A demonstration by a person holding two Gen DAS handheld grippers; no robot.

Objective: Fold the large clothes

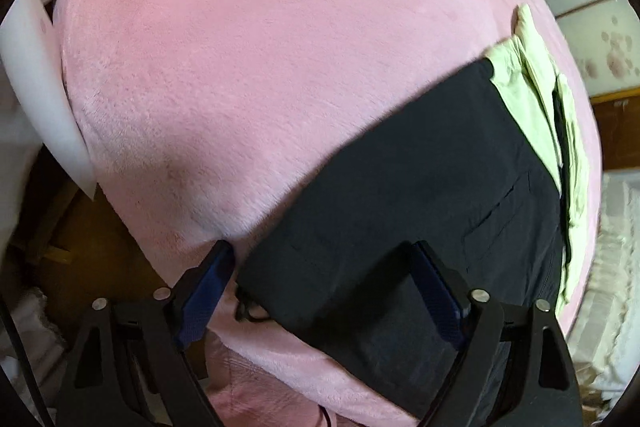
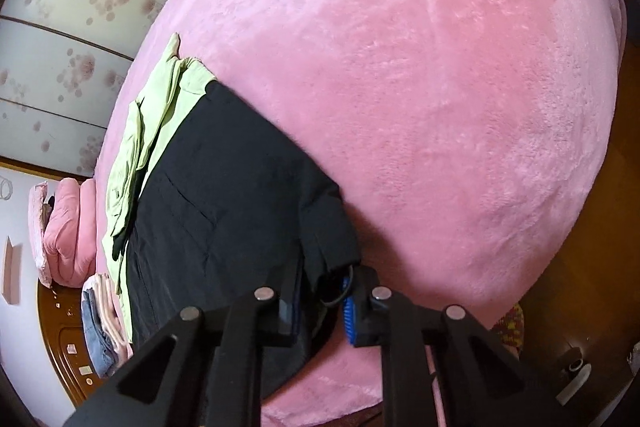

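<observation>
We see the trousers (image 2: pixel 224 195) lying flat on the blanket (image 2: pixel 440 87), which covers the bed. Beyond their far end lies a folded garment (image 2: pixel 156 115), partly on them. Left of the bed in the right wrist view sit a rolled quilt (image 2: pixel 72 231) and what may be a small stack of clothes (image 2: pixel 104 323).

A large black garment of thin smooth fabric (image 1: pixel 400 187) lay spread flat on the bed, a slit pocket showing and a cord loop at its near corner. A pale green cotton garment (image 2: pixel 156 131) lay rumpled along its far edge, partly overlapping it.
</observation>
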